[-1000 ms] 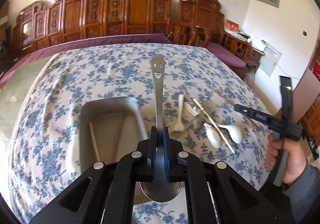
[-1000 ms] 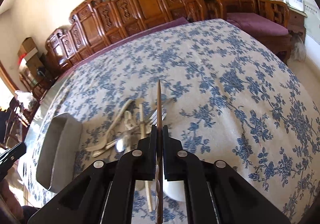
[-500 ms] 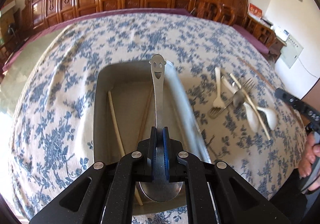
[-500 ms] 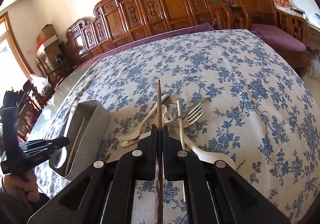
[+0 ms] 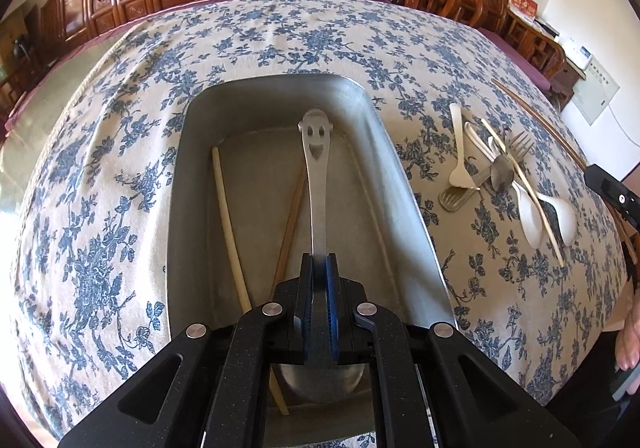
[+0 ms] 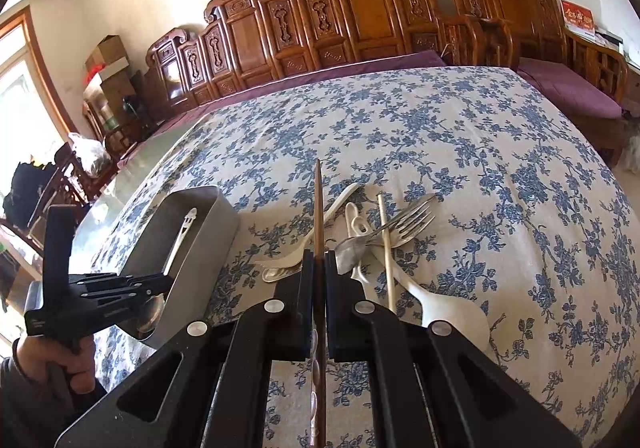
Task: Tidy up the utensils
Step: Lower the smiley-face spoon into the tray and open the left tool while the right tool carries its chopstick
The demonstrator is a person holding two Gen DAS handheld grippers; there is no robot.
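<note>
Two tongs are busy: the left tongs (image 5: 319,268) clench a smiley spoon (image 5: 316,167) over the tray (image 5: 192,151), the right tongs (image 6: 319,268) clench a brown chopstick (image 6: 318,207) above the pile (image 6: 384,232) on the tabletop (image 6: 480,167). Lower the spoon flat beside the chopsticks inside, then release gently. Against a second earlier, the left has come down over the tray

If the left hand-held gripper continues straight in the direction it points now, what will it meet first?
Probably the floor of the grey metal tray: the left hand-held gripper, shut on the smiley-handled steel spoon, points down into it. Depth is uncertain.
</note>
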